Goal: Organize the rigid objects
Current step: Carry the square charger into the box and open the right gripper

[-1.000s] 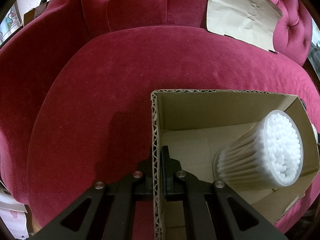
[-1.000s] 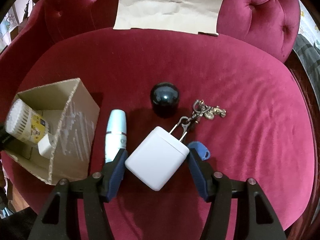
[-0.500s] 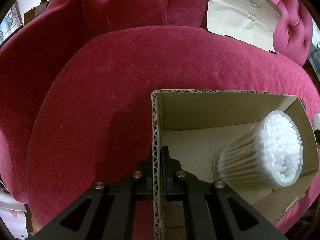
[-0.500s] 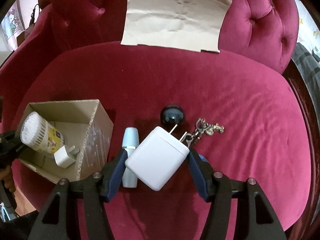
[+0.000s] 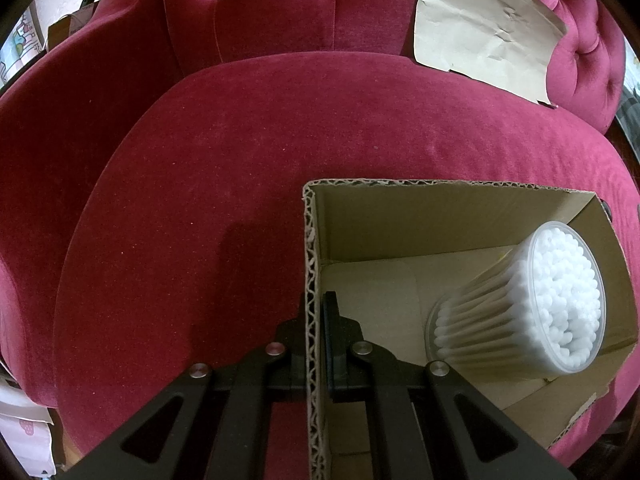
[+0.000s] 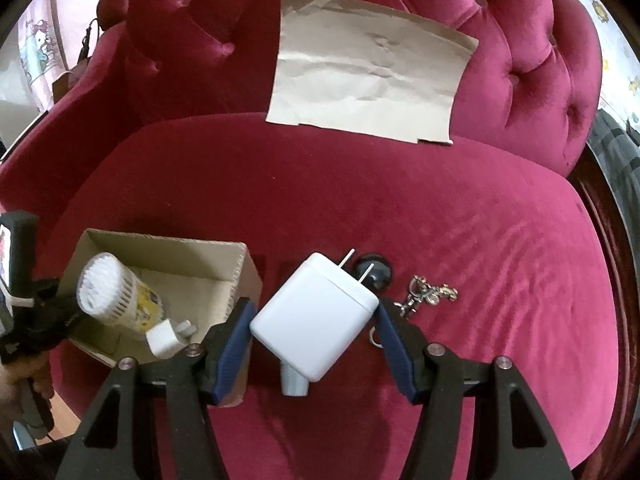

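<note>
Pinching the left wall of the cardboard box [image 5: 316, 280] with the left gripper [image 5: 316, 320], jaws closed on the corrugated edge, one finger outside and one inside, steadying it on the red velvet seat [image 6: 400, 200]. Already lying inside: a tub of cotton swabs [image 6: 116, 296] on its side and a small white plug [image 6: 166, 338] just beside it. Carrying the large white charger [image 6: 316, 316] in the right gripper [image 6: 314, 328], blue pads [image 6: 234, 340] clamping it at opposite sides, prongs pointing away, just right of the box's near corner. Remaining on the cushion: a pale tube [image 6: 294, 384] peeking out beneath the charger, a dark ball [image 6: 376, 274] and a keychain [image 6: 426, 298]. Judging the sorting partly done, with three pieces waiting.
</note>
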Motion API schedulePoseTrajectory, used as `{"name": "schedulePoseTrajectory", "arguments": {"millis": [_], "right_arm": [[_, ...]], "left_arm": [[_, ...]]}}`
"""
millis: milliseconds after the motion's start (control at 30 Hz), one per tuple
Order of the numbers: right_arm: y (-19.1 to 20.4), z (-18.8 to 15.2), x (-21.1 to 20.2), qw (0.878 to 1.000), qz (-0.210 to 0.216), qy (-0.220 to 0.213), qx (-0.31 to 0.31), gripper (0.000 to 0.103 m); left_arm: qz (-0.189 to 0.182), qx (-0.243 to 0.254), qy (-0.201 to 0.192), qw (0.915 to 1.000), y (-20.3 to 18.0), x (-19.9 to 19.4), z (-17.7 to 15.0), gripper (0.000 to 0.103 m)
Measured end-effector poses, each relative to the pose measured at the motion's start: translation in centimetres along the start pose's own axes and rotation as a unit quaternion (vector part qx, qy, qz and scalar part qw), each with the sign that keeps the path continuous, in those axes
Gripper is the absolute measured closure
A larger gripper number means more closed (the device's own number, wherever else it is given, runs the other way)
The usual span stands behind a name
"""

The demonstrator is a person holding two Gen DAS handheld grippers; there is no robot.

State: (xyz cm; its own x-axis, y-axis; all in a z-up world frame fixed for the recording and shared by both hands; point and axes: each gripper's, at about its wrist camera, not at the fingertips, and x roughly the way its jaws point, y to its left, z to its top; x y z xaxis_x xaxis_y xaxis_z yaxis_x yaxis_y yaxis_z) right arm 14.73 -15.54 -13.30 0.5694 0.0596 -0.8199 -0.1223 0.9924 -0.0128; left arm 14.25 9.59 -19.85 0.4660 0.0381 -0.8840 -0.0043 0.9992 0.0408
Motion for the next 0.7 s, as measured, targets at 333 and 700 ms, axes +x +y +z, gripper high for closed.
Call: {"name": "schedulePoseTrajectory", "arguments": {"millis": [333, 700], "right_arm": [[2.7, 0.7, -0.6, 1.0, 0.026, -0.009, -0.015, 0.038], [6.0, 0.7, -0.4, 0.998, 0.046, -0.006, -0.036, 0.038]], "left_arm": [[0.0, 0.0, 0.0, 1.0, 0.0, 0.0, 0.0, 0.099], [0.0, 0.0, 0.0, 1.0, -0.1, 0.0, 0.0, 0.099]]}}
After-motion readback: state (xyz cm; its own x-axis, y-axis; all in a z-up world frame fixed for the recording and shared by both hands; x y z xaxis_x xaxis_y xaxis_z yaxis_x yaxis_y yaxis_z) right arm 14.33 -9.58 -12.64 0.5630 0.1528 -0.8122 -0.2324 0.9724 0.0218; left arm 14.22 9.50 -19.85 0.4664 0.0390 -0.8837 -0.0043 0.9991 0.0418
